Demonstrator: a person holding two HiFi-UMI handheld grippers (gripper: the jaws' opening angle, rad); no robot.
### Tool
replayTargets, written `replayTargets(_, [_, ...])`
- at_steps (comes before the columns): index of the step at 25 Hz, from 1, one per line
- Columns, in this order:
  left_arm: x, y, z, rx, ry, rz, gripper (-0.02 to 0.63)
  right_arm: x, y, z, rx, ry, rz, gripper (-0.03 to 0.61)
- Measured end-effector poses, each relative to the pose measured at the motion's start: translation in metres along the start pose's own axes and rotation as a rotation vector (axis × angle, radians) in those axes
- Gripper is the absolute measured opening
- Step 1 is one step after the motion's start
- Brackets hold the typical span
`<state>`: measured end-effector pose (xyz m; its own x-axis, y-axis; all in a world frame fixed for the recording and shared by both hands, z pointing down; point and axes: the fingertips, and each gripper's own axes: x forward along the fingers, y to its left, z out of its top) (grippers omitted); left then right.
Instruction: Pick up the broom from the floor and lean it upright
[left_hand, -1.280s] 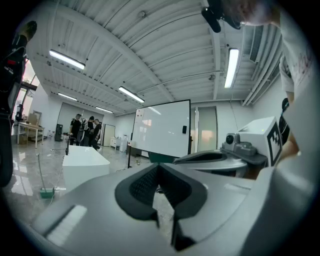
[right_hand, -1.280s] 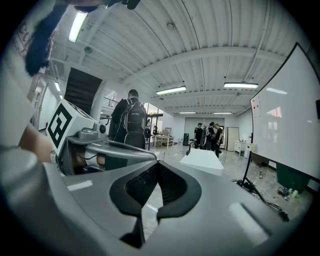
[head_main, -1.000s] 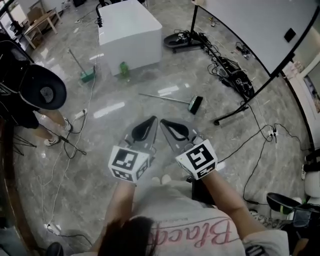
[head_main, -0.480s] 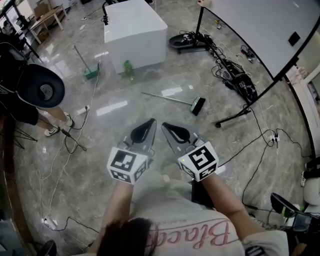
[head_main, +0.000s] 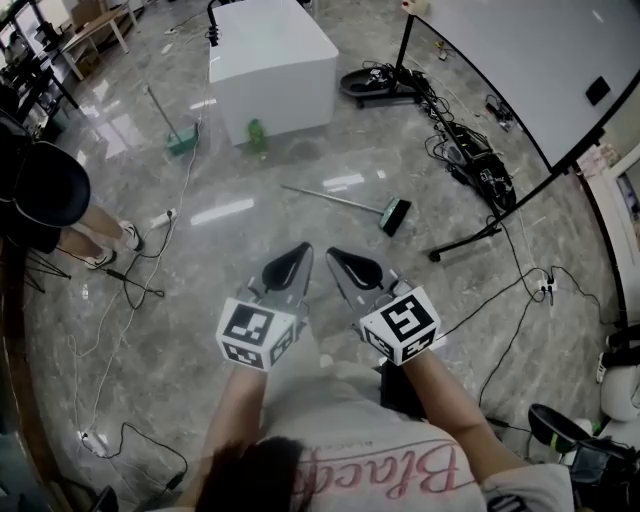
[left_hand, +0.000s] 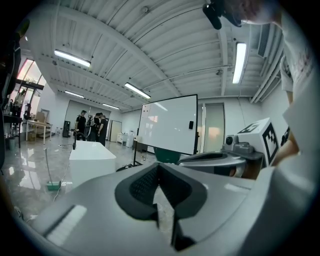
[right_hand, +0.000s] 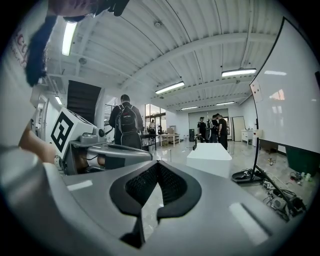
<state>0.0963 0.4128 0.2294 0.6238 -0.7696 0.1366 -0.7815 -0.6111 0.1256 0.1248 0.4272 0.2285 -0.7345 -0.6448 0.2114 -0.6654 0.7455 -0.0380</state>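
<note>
Little has changed. Our left gripper (head_main: 290, 263) and right gripper (head_main: 352, 266) stay clenched and empty, well short of the white box (head_main: 272, 60). Right of them, the broom (head_main: 392, 214), a thin pale stick with a dark green head, lies flat on the glossy grey floor (head_main: 180, 300) before the box, not yet reached.

Open floor (head_main: 300, 225) leading to broom (head_main: 340, 200), whiteboard stand's foot (head_main: 465, 238) and cables (head_main: 480, 170) to its right, white block (head_main: 272, 60) beyond
</note>
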Motion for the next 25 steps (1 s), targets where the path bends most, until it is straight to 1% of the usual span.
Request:
replayTargets(4, [0.015, 0.020, 0.003, -0.007, 0.002, 0.008, -0.002, 0.017, -0.011, 0.002, -0.012, 0.010, 0.005, 0.002])
replayTargets(8, [0.033, 0.047, 0.008, -0.012, 0.002, 0.008, -0.002, 0.041, -0.030, 0.007, -0.001, 0.013, -0.001, 0.002])
replayTargets(16, [0.073, 0.113, 0.013, -0.013, 0.021, -0.029, -0.002, 0.111, -0.066, 0.020, 0.020, 0.017, -0.037, 0.002])
replayTargets(21, [0.095, 0.158, 0.010, -0.032, 0.038, -0.044, -0.002, 0.157, -0.082, 0.024, -0.007, 0.040, -0.057, 0.002])
replayTargets(25, [0.113, 0.186, 0.014, -0.038, 0.046, -0.060, -0.002, 0.186, -0.100, 0.030, 0.011, 0.042, -0.076, 0.002])
